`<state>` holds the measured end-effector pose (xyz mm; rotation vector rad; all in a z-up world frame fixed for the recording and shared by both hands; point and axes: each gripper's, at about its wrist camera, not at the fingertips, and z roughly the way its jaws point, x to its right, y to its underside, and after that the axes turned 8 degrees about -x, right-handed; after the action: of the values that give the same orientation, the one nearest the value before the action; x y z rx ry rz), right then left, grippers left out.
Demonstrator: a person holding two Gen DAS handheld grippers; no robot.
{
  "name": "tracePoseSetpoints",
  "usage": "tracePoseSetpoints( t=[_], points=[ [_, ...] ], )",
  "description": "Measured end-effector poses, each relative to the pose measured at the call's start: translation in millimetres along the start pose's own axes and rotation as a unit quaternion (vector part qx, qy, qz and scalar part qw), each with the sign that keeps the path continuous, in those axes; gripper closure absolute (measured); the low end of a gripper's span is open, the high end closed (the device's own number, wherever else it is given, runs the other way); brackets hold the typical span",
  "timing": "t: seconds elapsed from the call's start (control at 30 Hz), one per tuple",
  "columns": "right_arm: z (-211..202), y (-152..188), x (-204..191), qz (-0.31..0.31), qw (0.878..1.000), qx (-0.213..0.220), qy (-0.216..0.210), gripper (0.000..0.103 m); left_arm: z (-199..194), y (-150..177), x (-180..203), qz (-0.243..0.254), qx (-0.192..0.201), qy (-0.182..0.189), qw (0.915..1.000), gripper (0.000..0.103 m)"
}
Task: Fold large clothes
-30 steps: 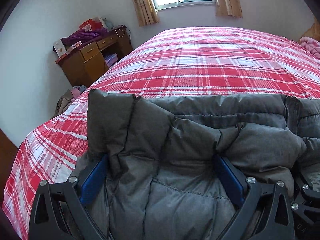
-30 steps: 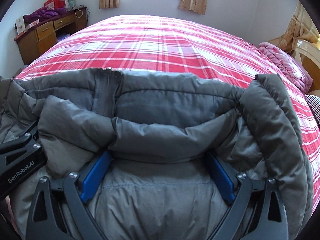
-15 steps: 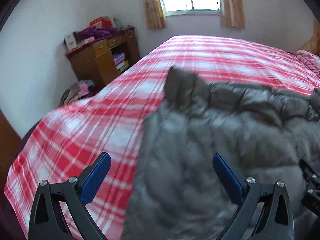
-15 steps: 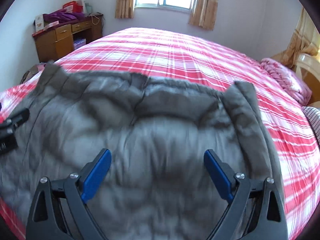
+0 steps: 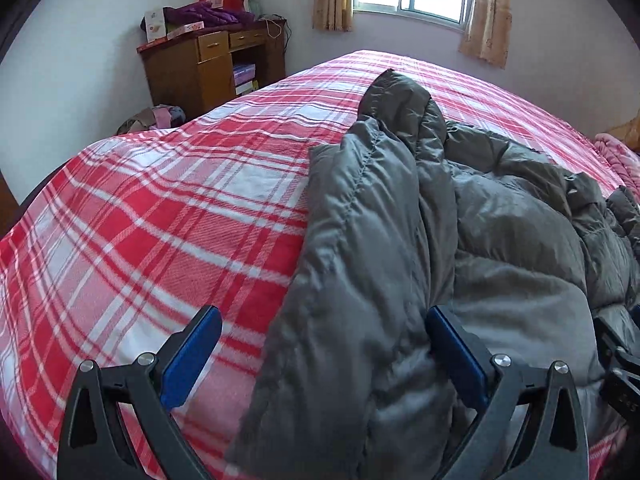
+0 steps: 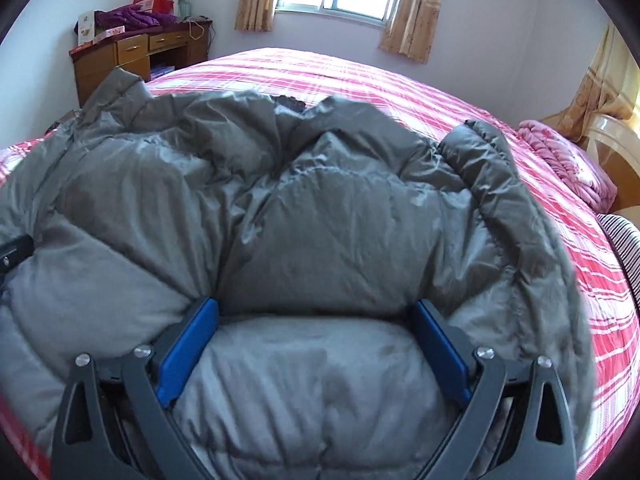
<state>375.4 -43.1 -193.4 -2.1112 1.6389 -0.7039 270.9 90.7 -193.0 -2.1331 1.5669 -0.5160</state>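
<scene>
A grey padded jacket (image 6: 320,208) is spread on a bed covered by a red checked blanket (image 5: 152,232), presumably so that its full width can be laid flat for folding.

The left tongs (image 5: 320,356) are held wide apart, with nothing pinched; the jacket's left edge lies between their blue pads (image 5: 188,360), and bare blanket is seen beneath the left pad. A sleeve (image 5: 404,112) is seen folded over the body, ahead of these tongs.

The right tongs (image 6: 316,352) are likewise spread wide over the middle of the jacket. Padded fabric bulges up between the pads, but it is not clamped, as judged from the wide gap. The other sleeve (image 6: 516,208) lies curved to the right of these tongs. The open stance is judged to suit pressing the fabric flat or moving to a new grasp.

Far ahead and to the left of both tongs, a wooden desk (image 5: 200,76) stands against the wall. Purple clothing (image 5: 204,14) and boxes (image 5: 154,26) are piled on its top, and more boxes are kept in its open shelf (image 5: 244,78). Its drawers are shut, so their contents cannot be told. A pink blanket (image 6: 568,168) is bundled far to the right.
</scene>
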Motion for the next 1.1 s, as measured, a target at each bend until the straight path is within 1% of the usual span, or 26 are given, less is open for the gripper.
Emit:
tracePoseSetpoints(
  t=[0.1,0.17,0.2,0.27,0.4,0.47,0.5,0.53,0.57,0.6,0.63,0.67,0.77,0.8,0.83,0.93,1.1],
  points=[
    [-37.5,16.7,2.0,0.012,0.999,0.027,-0.019,0.006,-2.0,9.5,-2.6,-0.012,-0.008,0.014,0.9998,0.001],
    [-46.6,29.1,-3.6,0.005,0.999,0.033,-0.012,0.005,5.9,14.4,-2.0,-0.017,-0.014,0.025,0.9995,0.001],
    [-45.8,35.1,-8.2,-0.001,0.999,0.032,-0.01,0.005,10.0,14.5,-2.7,-0.02,-0.017,0.033,0.9991,0.001],
    [-33.6,40.7,-17.9,-0.018,1.0,0.024,0.006,0.005,15.9,15.9,-6.8,-0.037,-0.018,0.062,0.9972,0.001],
    [-15.3,41.0,-15.5,-0.017,1.0,0.019,0.014,0.001,17.1,17.1,-4.6,-0.024,-0.002,0.073,0.9971,0.001],
    [-12.1,41.7,-11.8,-0.014,1.0,0.018,0.014,0.0,17.9,16.8,-3.5,-0.021,0.002,0.082,0.9964,0.004],
    [-10.5,40.8,-10.6,-0.011,1.0,0.017,0.011,0.0,17.4,16.4,-2.2,-0.018,0.004,0.085,0.9962,0.01],
    [-10.0,41.4,-10.2,-0.008,1.0,0.018,0.008,0.0,15.8,16.9,0.0,-0.013,0.005,0.092,0.9957,0.023],
    [-9.5,41.3,-9.4,-0.007,1.0,0.018,0.007,0.0,13.4,16.7,3.8,-0.005,0.004,0.11,0.9939,0.031],
    [-10.0,42.2,-9.5,-0.007,1.0,0.02,0.008,0.0,11.3,16.3,7.1,-0.002,0.0,0.121,0.9926,0.044],
    [-10.7,42.9,-9.8,-0.007,1.0,0.021,0.009,0.0,10.0,15.0,10.2,0.0,-0.006,0.136,0.9908,0.055],
    [-12.5,45.0,-11.3,-0.008,1.0,0.021,0.01,0.0,9.9,14.1,13.0,0.002,-0.01,0.145,0.9893,0.057],
    [-10.9,44.8,-12.6,-0.007,1.0,0.02,0.009,0.0,9.1,13.6,15.1,0.01,-0.008,0.159,0.9873,0.069],
    [-10.7,44.5,-12.7,-0.006,1.0,0.019,0.01,0.0,8.3,12.8,12.8,0.009,-0.006,0.165,0.9863,0.077],
    [-10.5,44.9,-13.1,-0.006,1.0,0.019,0.01,0.0,5.2,12.1,11.3,0.011,-0.003,0.169,0.9856,0.083],
    [-9.8,43.6,-11.7,-0.003,1.0,0.016,0.01,0.0,-2.5,9.9,7.7,0.011,0.001,0.177,0.9841,0.088],
    [-12.3,45.1,-15.3,0.007,1.0,0.014,0.016,0.0,-16.9,9.5,-4.8,0.002,0.01,0.2,0.9797,0.093]
  ],
)
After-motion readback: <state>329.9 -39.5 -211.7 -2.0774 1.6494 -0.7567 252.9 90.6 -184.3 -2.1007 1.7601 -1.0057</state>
